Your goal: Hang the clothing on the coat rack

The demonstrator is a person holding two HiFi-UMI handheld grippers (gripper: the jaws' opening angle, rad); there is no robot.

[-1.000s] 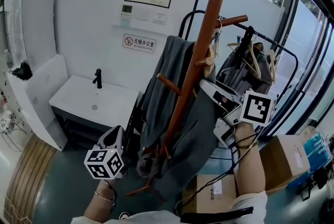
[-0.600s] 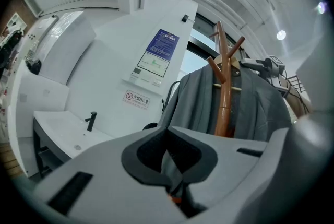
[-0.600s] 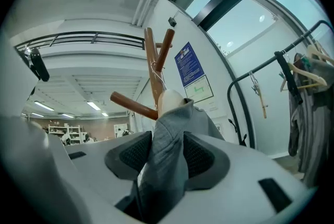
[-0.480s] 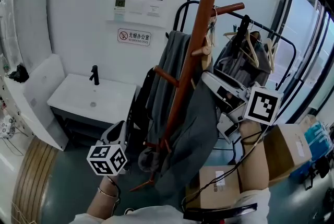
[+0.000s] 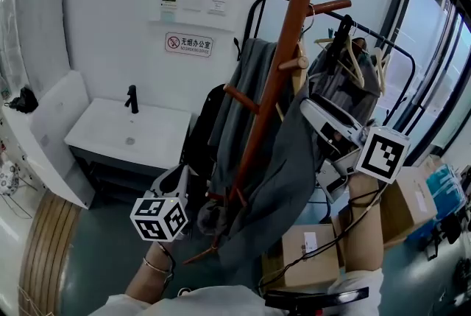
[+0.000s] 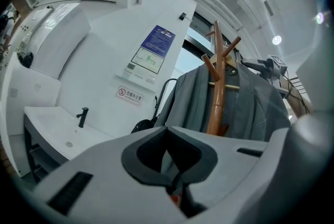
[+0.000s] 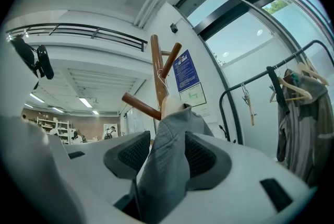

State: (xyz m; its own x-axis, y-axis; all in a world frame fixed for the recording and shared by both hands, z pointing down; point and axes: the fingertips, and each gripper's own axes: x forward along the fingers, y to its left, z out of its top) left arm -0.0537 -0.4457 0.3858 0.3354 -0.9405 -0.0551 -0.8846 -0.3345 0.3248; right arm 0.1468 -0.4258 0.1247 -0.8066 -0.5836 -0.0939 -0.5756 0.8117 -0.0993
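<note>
The grey cloth jacket (image 5: pixel 276 160) hangs draped on the reddish-brown wooden coat rack (image 5: pixel 285 57), its top fold reaching up to a pale peg tip (image 7: pixel 169 105) on the pole. The right tongs (image 7: pixel 168 151) have just been opening and stand wide apart, with a fold of the jacket between the pads. The left tongs (image 6: pixel 174 173) are closed on nothing, held low at the left of the rack.
</note>
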